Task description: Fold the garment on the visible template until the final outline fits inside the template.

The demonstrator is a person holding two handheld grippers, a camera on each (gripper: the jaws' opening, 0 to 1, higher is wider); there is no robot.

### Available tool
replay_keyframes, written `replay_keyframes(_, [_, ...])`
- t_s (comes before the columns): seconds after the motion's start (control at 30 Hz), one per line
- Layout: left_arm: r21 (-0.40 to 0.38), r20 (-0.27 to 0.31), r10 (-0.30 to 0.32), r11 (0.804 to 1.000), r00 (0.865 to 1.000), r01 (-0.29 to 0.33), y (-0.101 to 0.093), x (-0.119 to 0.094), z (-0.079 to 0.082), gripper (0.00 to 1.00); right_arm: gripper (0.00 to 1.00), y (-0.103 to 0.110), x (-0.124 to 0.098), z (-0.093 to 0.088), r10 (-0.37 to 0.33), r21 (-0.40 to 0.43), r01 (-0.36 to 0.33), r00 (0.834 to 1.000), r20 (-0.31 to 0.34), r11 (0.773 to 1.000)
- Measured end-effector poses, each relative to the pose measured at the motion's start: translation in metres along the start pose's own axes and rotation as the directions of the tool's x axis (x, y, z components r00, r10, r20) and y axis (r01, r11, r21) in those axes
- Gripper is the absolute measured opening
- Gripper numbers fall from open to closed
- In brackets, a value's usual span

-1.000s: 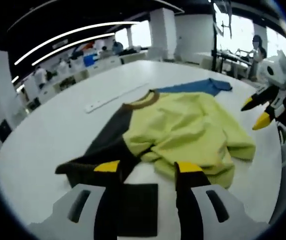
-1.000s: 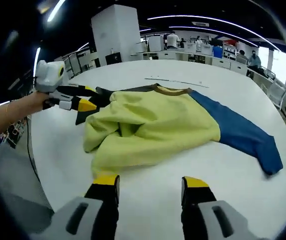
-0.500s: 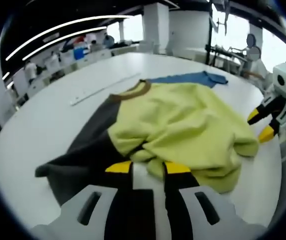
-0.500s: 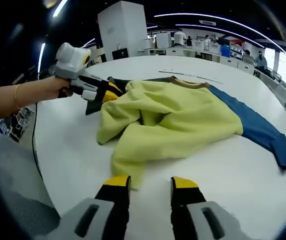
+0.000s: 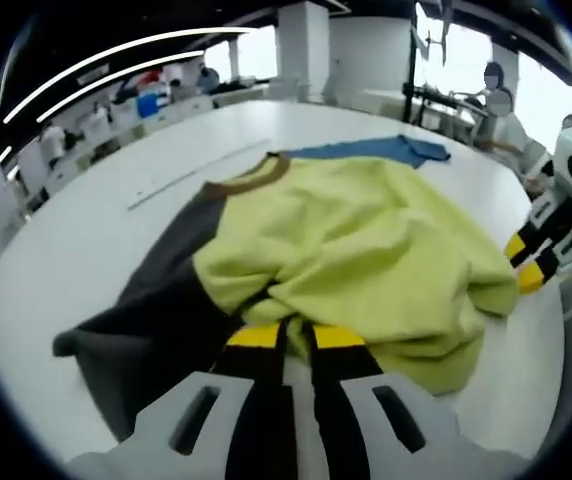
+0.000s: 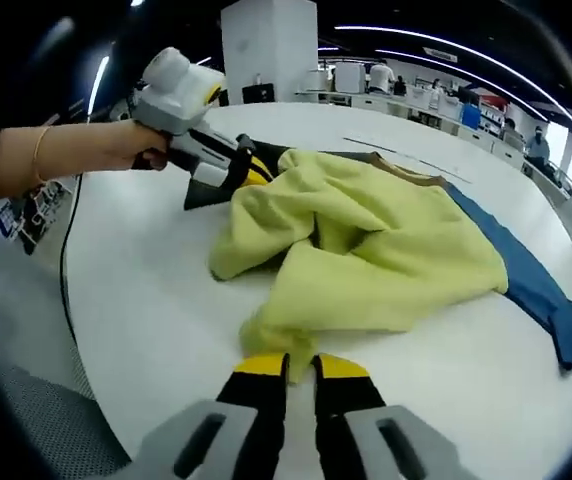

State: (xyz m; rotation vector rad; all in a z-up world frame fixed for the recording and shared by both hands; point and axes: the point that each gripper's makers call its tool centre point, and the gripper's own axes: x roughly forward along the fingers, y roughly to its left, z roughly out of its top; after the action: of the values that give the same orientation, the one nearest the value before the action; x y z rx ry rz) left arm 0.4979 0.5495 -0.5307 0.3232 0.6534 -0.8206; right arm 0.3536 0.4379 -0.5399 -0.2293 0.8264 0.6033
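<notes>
A sweatshirt with a yellow-green body [image 5: 366,240], brown collar [image 5: 251,180], dark grey sleeve [image 5: 156,310] and blue sleeve [image 5: 376,150] lies rumpled on the white table [image 5: 56,240]. My left gripper [image 5: 296,335] is at the near hem where the dark sleeve meets the yellow body, its jaws closed to a narrow slit on the fabric. In the right gripper view the same sweatshirt [image 6: 366,250] is bunched up, and my right gripper [image 6: 301,365] pinches its near yellow hem corner. The left gripper [image 6: 241,165], held in a hand, shows at the far side; the right gripper [image 5: 526,262] appears at the garment's right edge.
A long white strip [image 5: 191,172] lies on the table beyond the collar. The table edge [image 6: 96,390] curves close to my right gripper, with a black cable [image 6: 63,290] along it. Desks, a pillar [image 6: 271,50] and people stand far behind.
Both grippers moved in to the garment's hem and their jaws closed from wide open to nearly touching. The yellow body is bunched higher than before.
</notes>
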Motion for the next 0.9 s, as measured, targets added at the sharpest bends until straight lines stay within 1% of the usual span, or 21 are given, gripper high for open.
replay_keyframes(0.1, [0.008,-0.02,0.021,1.0,1.0,-0.021,-0.001,-0.002,0.0,0.03,0.0,-0.002,0.0,0.0,0.001,-0.001,-0.001,1.0,0.0,1.0])
replay_keyframes(0.2, [0.063,-0.051,0.039,0.997,0.998,-0.036,-0.001,-0.006,-0.003,0.03,0.0,-0.009,-0.004,-0.002,0.0,0.029,0.0,1.0,-0.002,1.0])
replay_keyframes(0.33, [0.127,-0.07,0.066,0.99,0.995,-0.057,0.0,-0.015,-0.003,0.02,0.0,-0.021,-0.015,-0.002,-0.034,0.049,0.033,0.999,0.014,0.998])
replay_keyframes(0.4, [0.156,-0.065,0.08,0.985,0.995,-0.069,0.0,-0.022,-0.001,0.02,0.0,-0.028,-0.024,-0.002,-0.049,0.069,0.047,0.998,0.026,0.997])
replay_keyframes(0.53, [0.157,-0.048,0.091,0.984,0.995,-0.082,-0.003,-0.037,0.002,0.01,0.0,-0.042,-0.04,-0.009,-0.093,0.086,0.09,0.995,0.032,0.992])
replay_keyframes(0.63, [0.15,-0.038,0.101,0.984,0.994,-0.094,-0.006,-0.048,0.003,0.01,0.0,-0.053,-0.05,-0.014,-0.121,0.094,0.118,0.992,0.037,0.989])
replay_keyframes(0.7, [0.137,-0.045,0.12,0.984,0.992,-0.113,-0.006,-0.057,0.001,0.01,0.0,-0.063,-0.058,-0.02,-0.147,0.138,0.141,0.989,0.033,0.98])
replay_keyframes(0.8, [0.098,-0.031,0.115,0.989,0.993,-0.111,-0.009,-0.064,0.001,0.01,0.0,-0.07,-0.064,-0.022,-0.16,0.165,0.151,0.986,0.042,0.975])
replay_keyframes(0.83, [0.047,-0.019,0.111,0.993,0.994,-0.11,-0.012,-0.067,0.002,0.01,0.0,-0.074,-0.068,-0.021,-0.17,0.173,0.159,0.984,0.048,0.972])
replay_keyframes(0.9, [-0.034,-0.006,0.112,0.993,0.994,-0.113,-0.013,-0.073,0.003,0.01,0.0,-0.078,-0.073,-0.021,-0.178,0.19,0.165,0.982,0.055,0.968])
